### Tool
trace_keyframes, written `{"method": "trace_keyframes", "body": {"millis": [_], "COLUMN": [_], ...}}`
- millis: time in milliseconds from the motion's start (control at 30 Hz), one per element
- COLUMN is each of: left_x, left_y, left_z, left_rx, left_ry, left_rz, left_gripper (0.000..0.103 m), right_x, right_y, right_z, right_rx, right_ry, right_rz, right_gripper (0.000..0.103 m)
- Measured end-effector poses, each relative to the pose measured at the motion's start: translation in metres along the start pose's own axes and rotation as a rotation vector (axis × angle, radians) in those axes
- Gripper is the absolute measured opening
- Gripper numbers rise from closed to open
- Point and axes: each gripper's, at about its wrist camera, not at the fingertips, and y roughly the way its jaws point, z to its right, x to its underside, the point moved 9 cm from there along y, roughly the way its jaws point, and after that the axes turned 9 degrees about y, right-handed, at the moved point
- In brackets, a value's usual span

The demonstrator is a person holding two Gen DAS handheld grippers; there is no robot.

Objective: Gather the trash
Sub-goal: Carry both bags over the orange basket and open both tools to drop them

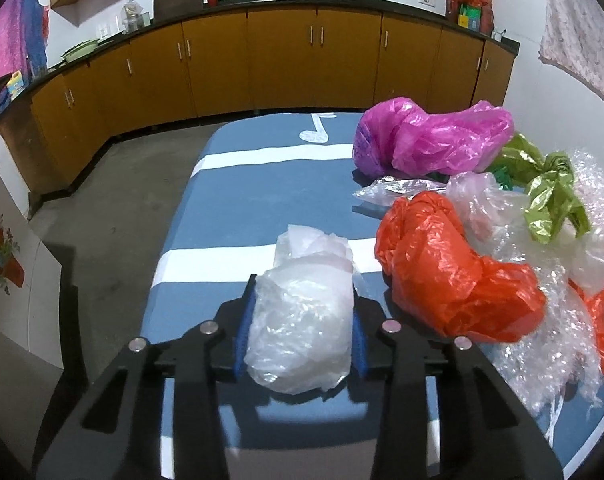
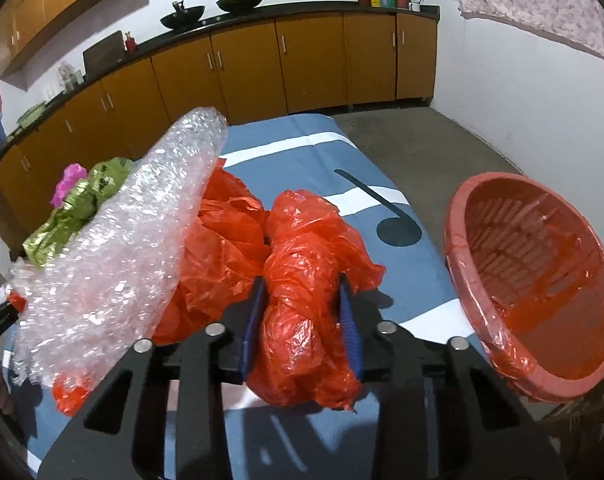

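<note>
Already both grippers pinch trash, and the red basket sits just off the worktop's right edge.
Right gripper squeezes an orange bag lying lengthwise along its fingers, nearer the basket; left gripper clamps a clear bag, farther off. Counted: one basket, one pink bag, one bubble wrap sheet, at least two orange bags.
</note>
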Motion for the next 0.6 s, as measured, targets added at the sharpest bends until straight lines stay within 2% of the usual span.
{"method": "trace_keyframes", "body": {"millis": [333, 600], "left_x": [-0.008, -0.036], "left_y": [-0.050, -0.107], "left_z": [-0.001, 0.032], "left_rx": [0.013, 0.072], "left_ry": [-0.026, -0.006], "left_rz": [0.076, 0.193], "left_gripper": [0.037, 0.036], "right_x": [-0.003, -0.004], "right_y": [-0.032, -0.055], "right_z": [0.006, 0.021], "right_rx": [-0.030, -0.034], "right_ry": [0.009, 0.041], "right_rz": [0.057, 0.096], "right_gripper": [0.027, 0.025]}}
